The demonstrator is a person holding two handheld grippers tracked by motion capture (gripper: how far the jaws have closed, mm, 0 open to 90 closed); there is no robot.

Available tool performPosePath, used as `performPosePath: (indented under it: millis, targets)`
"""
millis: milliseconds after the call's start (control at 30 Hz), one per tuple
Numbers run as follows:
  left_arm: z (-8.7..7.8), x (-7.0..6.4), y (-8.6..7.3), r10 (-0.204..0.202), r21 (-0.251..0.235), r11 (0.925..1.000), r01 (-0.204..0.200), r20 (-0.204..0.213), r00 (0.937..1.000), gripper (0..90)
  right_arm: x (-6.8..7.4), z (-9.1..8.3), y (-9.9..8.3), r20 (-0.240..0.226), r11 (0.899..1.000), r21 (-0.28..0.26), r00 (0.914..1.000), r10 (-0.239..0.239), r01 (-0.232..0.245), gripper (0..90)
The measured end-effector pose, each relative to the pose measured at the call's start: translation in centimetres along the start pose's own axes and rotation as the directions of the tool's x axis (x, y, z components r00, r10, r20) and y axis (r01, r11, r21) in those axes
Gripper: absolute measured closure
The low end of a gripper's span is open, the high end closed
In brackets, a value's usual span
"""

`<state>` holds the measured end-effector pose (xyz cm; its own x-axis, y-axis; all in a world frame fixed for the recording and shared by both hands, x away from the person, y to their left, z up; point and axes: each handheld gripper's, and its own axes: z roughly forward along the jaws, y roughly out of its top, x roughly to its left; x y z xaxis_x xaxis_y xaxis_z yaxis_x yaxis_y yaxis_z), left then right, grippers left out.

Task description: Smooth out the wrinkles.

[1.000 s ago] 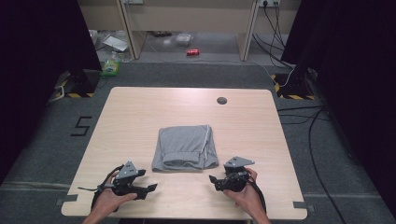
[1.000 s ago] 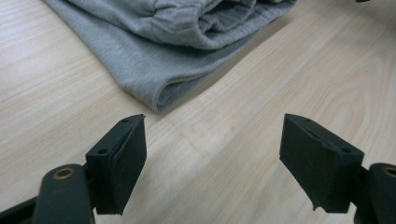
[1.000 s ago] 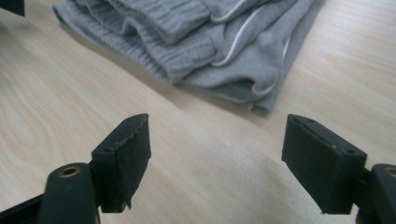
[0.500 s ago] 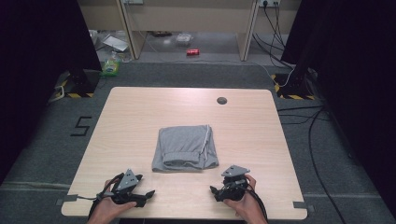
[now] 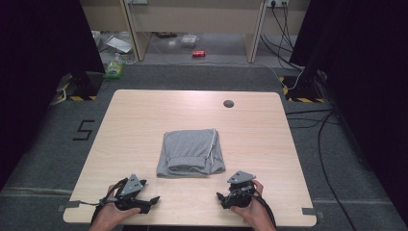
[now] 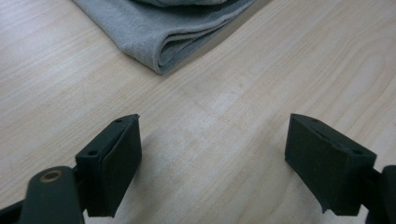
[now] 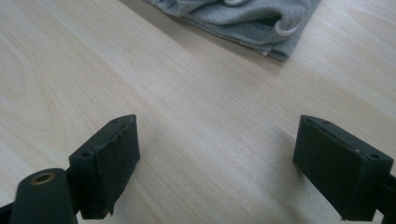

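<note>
A pale wooden table with rounded corners stands on grey carpet. Near its middle lies 1 folded grey garment with a white drawstring along its right side. A small dark round cap sits in the tabletop near the far edge, well apart from the garment.

One camera is sitting high up, looking forward and down at the whole table. Two low, close cameras are pointing toward twelve o'clock, both catching the folded grey cloth.
</note>
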<state>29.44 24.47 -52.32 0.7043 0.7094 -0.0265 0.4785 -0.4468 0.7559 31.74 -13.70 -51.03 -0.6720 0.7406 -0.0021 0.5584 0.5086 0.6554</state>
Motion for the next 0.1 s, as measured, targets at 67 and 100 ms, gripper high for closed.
performPosePath:
  millis: [67,100]
  targets:
    - [0.0,0.02,0.0,0.0,0.0,1.0,0.0,0.001,1.0,17.9,-0.03,0.01,0.0,-0.003,1.0,-0.001,1.0,-0.002,0.002,14.6]
    - [0.0,0.05,0.01,0.002,0.001,1.0,-0.002,0.002,1.0,17.9,-0.06,0.02,0.0,-0.001,1.0,-0.002,1.0,-0.003,0.003,14.6]
